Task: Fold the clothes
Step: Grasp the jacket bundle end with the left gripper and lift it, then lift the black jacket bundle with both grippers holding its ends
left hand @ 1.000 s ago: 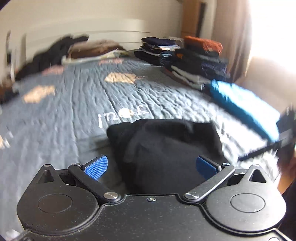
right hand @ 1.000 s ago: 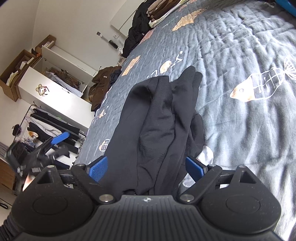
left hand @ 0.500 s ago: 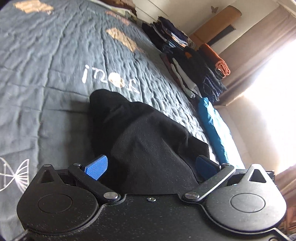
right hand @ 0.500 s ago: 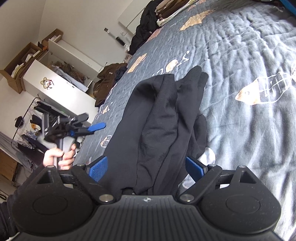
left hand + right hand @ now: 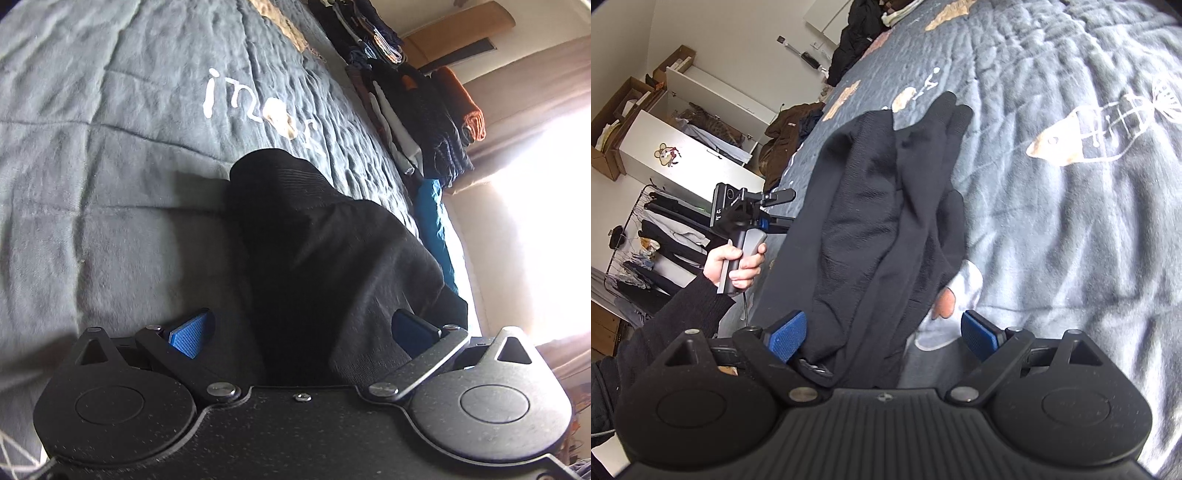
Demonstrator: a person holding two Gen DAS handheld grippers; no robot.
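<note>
A black garment (image 5: 886,221) lies lengthwise on the grey-blue quilt (image 5: 1071,221), loosely folded into long overlapping layers. Low over its near end, my right gripper (image 5: 882,336) stands open, and the cloth runs between its blue pads (image 5: 786,336) without being pinched. In the left wrist view the same black garment (image 5: 325,258) bulges up between the wide-apart blue pads (image 5: 192,334) of my left gripper (image 5: 303,332), which is open. From the right wrist view, a hand in a black sleeve holds the left gripper (image 5: 786,208) at the garment's left edge.
Stacks of folded clothes (image 5: 424,103) and a blue garment (image 5: 432,221) lie along the bed's far side by a bright window. Beyond the bed's left edge are a white cupboard (image 5: 690,147), a clothes rack (image 5: 646,236) and a brown heap of clothing (image 5: 790,129).
My left gripper has come down, rolled and closed in on the black garment, which now fills the space between its fingers. The right gripper has stayed still and open.
</note>
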